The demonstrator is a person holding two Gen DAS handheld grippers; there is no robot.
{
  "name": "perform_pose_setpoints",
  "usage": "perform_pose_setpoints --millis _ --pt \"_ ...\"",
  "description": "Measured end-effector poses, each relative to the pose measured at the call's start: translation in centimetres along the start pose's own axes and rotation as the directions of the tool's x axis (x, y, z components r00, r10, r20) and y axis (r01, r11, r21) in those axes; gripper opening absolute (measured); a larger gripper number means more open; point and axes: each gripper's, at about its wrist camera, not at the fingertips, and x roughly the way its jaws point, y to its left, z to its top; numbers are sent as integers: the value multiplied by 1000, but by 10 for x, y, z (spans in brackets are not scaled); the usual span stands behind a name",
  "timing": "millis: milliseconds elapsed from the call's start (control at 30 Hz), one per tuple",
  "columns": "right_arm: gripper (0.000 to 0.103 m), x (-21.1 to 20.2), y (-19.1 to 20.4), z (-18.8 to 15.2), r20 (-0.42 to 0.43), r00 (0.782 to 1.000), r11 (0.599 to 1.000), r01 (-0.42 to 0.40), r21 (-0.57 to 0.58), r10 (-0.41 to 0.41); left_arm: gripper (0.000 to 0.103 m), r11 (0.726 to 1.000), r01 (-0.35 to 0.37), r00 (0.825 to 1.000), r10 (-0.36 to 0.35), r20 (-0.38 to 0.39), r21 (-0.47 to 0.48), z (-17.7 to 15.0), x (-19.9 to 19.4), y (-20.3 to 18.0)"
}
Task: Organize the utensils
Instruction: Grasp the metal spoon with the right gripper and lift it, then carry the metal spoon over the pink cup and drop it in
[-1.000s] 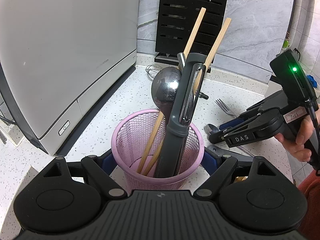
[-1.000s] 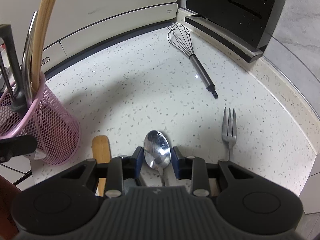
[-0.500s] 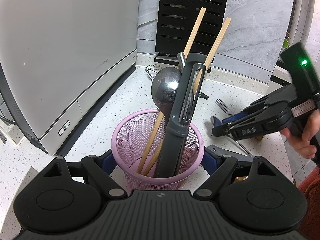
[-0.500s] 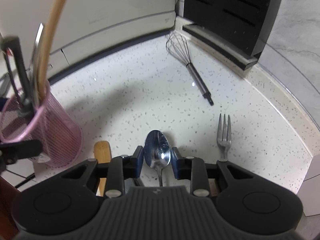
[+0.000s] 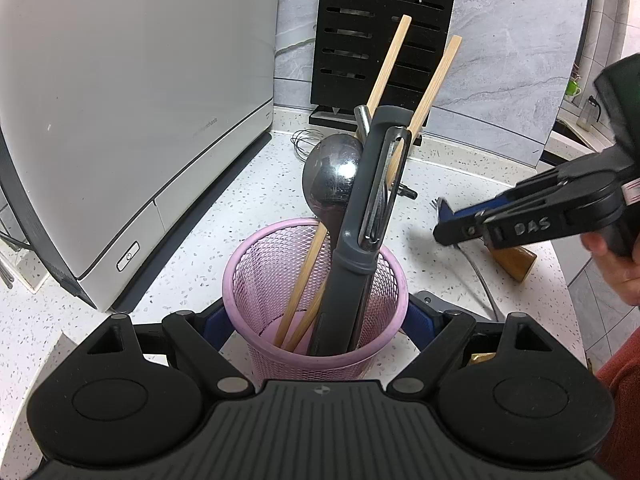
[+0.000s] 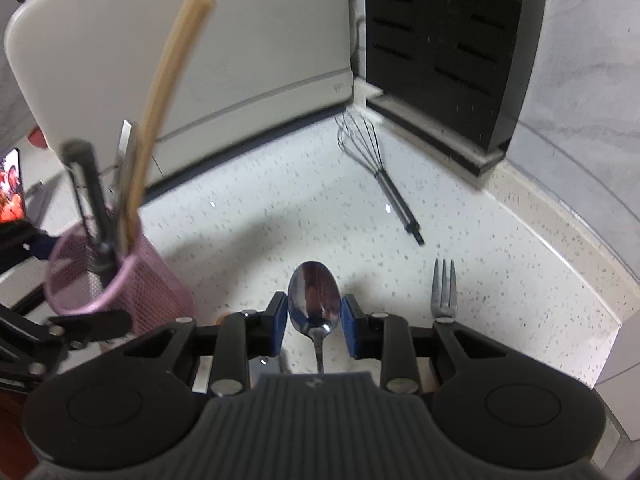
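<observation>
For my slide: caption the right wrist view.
Right gripper lifts spoon toward pink cup; fork, whisk remain.

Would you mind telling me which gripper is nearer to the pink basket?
Left. The left gripper straddles the pink basket; the right gripper is off to its side, holding a spoon.

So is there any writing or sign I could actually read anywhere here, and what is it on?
"DAS": handwritten in pale letters on the black right gripper, seen from the left wrist.
Power symbol: on the small button of the white appliance.
Grey brand lettering on the appliance's side: too small to read.
White sticker on the right gripper's body: print too blurred to read.
Small emblem on the left gripper's ribbed body: a symbol, no words.
</observation>
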Motion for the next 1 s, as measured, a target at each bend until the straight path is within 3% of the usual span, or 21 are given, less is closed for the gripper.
perform_pose_setpoints --millis 1000 --pt "27 -40 6 7 164 984 997 -73 -20 75 98 1000 -1 1000 1 1 2 0 0 0"
